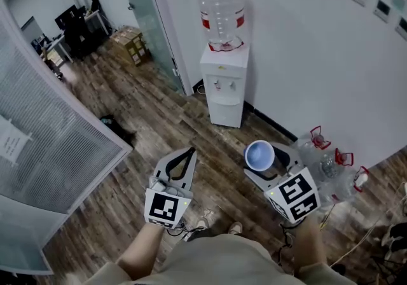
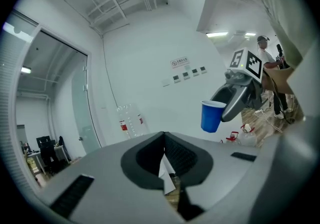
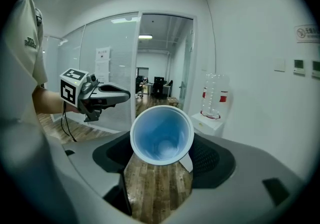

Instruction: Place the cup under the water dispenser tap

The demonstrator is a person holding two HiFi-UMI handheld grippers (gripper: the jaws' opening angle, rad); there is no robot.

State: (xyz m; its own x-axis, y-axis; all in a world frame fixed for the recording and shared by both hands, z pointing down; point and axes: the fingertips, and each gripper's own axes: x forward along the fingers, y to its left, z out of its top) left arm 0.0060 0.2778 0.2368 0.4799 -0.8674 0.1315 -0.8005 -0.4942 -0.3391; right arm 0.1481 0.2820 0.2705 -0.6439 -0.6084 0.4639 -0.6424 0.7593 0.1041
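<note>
Blue plastic cup (image 1: pixel 259 154) is clamped in the right gripper (image 1: pixel 267 161), up in the air over the brown wood-plank floor (image 1: pixel 159 125). It is well apart from the white floor-standing water dispenser (image 1: pixel 226 83) ahead, whose tap (image 1: pixel 218 84) is only a small mark from here. The left gripper (image 1: pixel 189 152) hangs empty, its jaws together.

In the left gripper view the cup (image 2: pixel 212 116) hangs roughly upright, pinched near its rim; I would hold that wrist angle steady on the way in.

In the right gripper view the cup (image 3: pixel 161 135) shows its open mouth between jaws spread wide on its wall, with the dispenser (image 3: pixel 210 118) ahead to the right. My advice is to approach squarely, lower to tap height, slide the cup under and let go only once its base rests
</note>
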